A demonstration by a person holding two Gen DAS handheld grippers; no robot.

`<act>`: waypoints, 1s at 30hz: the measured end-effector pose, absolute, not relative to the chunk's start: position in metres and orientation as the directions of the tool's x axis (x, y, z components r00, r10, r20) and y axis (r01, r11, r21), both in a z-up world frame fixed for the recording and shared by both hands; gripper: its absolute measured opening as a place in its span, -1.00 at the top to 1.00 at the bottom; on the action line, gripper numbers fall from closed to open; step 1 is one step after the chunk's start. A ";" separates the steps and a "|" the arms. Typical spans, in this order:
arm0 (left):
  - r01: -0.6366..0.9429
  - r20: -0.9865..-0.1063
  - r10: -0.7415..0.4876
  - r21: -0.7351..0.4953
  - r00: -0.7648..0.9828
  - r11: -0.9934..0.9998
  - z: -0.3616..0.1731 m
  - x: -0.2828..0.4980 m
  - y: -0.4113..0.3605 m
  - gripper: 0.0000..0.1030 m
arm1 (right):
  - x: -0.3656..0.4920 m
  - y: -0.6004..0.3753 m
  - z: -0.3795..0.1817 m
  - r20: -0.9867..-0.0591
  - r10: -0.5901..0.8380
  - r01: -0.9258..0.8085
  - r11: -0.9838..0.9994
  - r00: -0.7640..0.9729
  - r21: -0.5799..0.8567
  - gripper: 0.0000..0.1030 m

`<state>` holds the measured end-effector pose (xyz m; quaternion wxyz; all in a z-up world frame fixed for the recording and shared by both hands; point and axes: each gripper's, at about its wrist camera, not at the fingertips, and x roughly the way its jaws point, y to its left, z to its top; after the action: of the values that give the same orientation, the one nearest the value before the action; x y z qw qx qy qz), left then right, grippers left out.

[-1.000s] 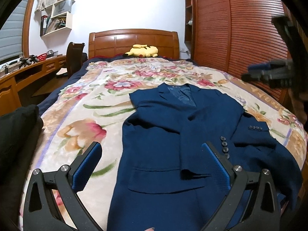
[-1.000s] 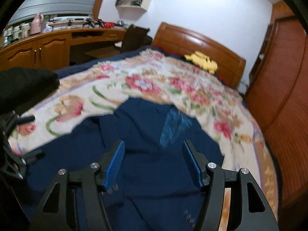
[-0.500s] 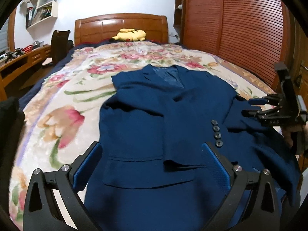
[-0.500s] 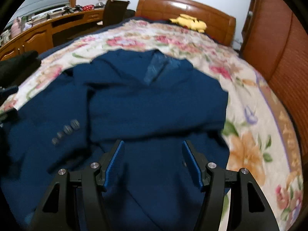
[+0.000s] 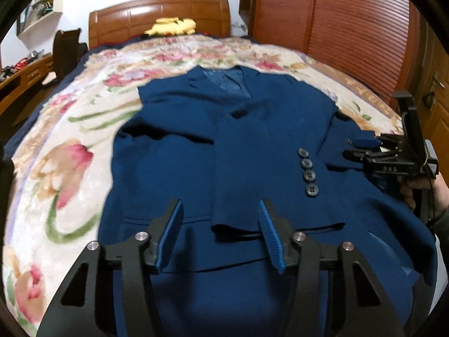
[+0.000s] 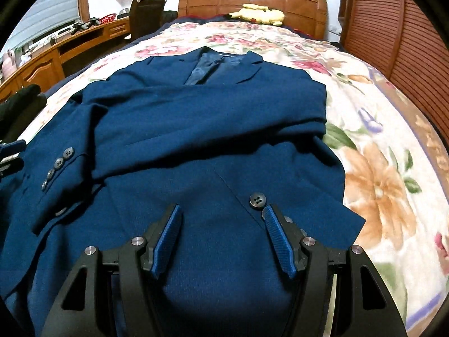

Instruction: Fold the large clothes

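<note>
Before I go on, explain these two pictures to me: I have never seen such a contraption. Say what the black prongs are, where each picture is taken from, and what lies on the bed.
A person holds a hand tool in each hand, each with two blue-padded fingers and a camera that looks along them. One picture looks past the left gripper, the other past the right gripper. Both are open and hold nothing. The left view also shows the right tool from the side, in the person's hand. On the flowered bedspread lies a navy suit jacket, collar toward the headboard, one sleeve folded across its front. A yellow plush toy rests by the headboard.
</note>
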<state>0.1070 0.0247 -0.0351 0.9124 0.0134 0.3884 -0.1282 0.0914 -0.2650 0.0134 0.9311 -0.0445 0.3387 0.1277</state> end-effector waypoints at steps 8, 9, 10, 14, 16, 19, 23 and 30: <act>0.226 -0.761 -0.220 -0.100 0.611 0.969 -0.048 0.119 0.022 0.44 | 0.093 -0.269 0.002 -0.645 0.204 -0.265 0.964 0.736 0.003 -0.26; 0.231 -0.763 -0.227 -0.104 0.606 0.967 -0.048 0.118 0.022 0.52 | 0.094 -0.267 0.003 -0.644 0.203 -0.265 0.964 0.737 0.000 -0.26; 0.239 -0.764 -0.233 -0.106 0.602 0.965 -0.048 0.118 0.020 0.73 | 0.090 -0.271 -0.002 -0.643 0.202 -0.265 0.964 0.739 -0.001 -0.26; 0.258 -0.748 -0.217 -0.063 0.627 0.964 -0.043 0.112 0.014 0.91 | 0.087 -0.275 -0.004 -0.643 0.211 -0.268 0.963 0.736 0.009 -0.26; 0.242 -0.725 -0.204 -0.053 0.657 0.969 -0.035 0.111 0.018 0.91 | 0.090 -0.277 -0.005 -0.643 0.212 -0.269 0.963 0.736 0.009 -0.26; 0.190 -0.676 -0.172 -0.049 0.716 0.981 -0.021 0.109 0.031 0.92 | 0.089 -0.278 -0.005 -0.641 0.215 -0.271 0.962 0.736 0.012 -0.26; 0.156 -0.640 -0.146 -0.040 0.755 0.987 -0.010 0.110 0.045 0.92 | 0.089 -0.280 -0.005 -0.640 0.221 -0.272 0.962 0.736 0.019 -0.26; 0.099 -0.612 -0.104 -0.042 0.784 0.994 -0.003 0.116 0.064 0.92 | 0.090 -0.280 -0.006 -0.638 0.221 -0.273 0.962 0.738 0.018 -0.27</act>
<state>0.1157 0.0640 -0.0026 0.9444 -0.0040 0.3242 -0.0538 0.0899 -0.2804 -0.0065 0.9313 -0.0384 0.3370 0.1325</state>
